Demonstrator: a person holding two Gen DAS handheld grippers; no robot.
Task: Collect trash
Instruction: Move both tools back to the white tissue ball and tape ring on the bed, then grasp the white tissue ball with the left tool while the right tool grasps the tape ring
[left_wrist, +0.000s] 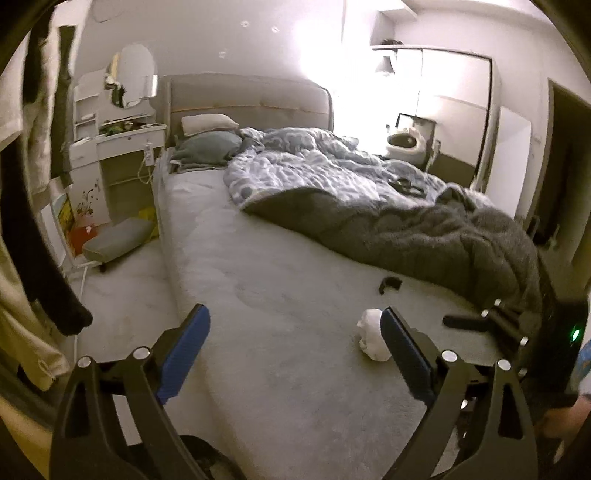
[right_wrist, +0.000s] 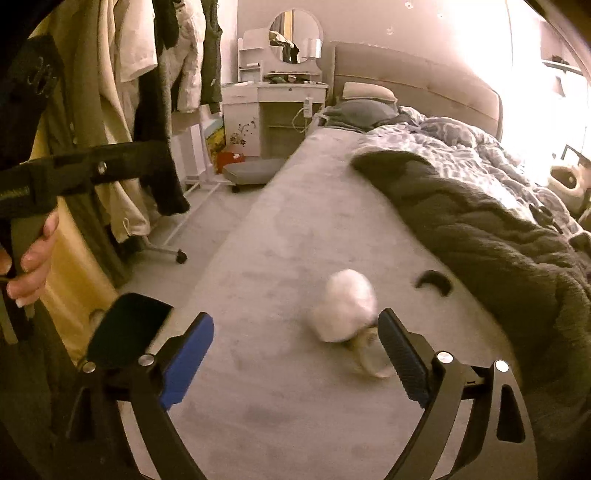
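A crumpled white paper ball (left_wrist: 373, 339) lies on the grey bed sheet (left_wrist: 280, 302) near the foot of the bed. In the right wrist view the ball (right_wrist: 345, 304) is blurred and sits just left of the right fingertip. My left gripper (left_wrist: 295, 332) is open and empty, with the ball just inside its right finger (left_wrist: 402, 354). My right gripper (right_wrist: 295, 334) is open and empty above the sheet. A small dark curved object (left_wrist: 389, 284) lies on the sheet beyond the ball; it also shows in the right wrist view (right_wrist: 434, 282).
A rumpled grey and blue duvet (left_wrist: 388, 206) covers the bed's right side. Pillows (left_wrist: 207, 146) lie at the headboard. A white dressing table (left_wrist: 118, 140), a grey stool (left_wrist: 118, 238) and hanging clothes (right_wrist: 122, 110) on a wheeled rack stand left of the bed.
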